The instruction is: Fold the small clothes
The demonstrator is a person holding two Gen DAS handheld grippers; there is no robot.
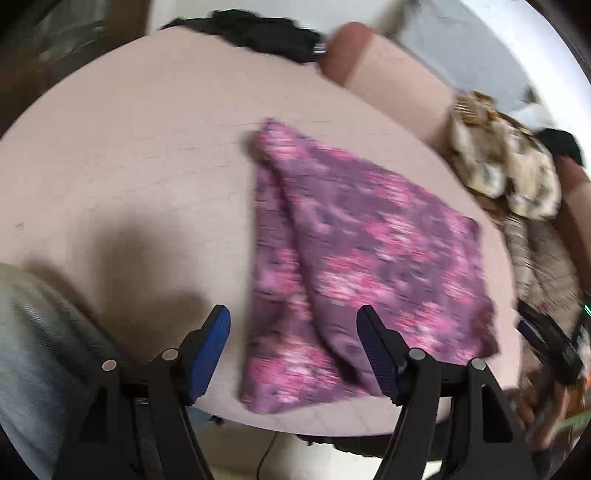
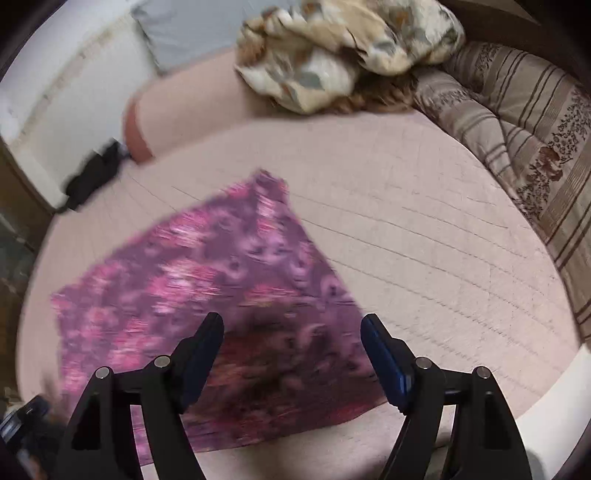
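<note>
A purple and pink flowered cloth [image 1: 369, 240] lies folded on the pale pink mattress [image 1: 129, 147], with one layer lapped over another. My left gripper [image 1: 293, 321] hangs above the cloth's near edge, open, with nothing pinched between its blue pads. In the right wrist view the same cloth [image 2: 184, 277] spreads to the left and under my right gripper [image 2: 291, 328]. That gripper is open too, its jaws wide apart above the fabric and not touching it. Both views are blurred.
A crumpled cream flowered blanket [image 2: 343, 55] and striped cushions [image 2: 517, 129] lie along the far and right sides. A pink bolster [image 1: 388, 77] and a black bundle [image 1: 266, 33] sit at the back. Grey fabric [image 1: 37, 332] fills the left wrist view's lower left. The mattress edge [image 1: 332, 424] runs just below the cloth.
</note>
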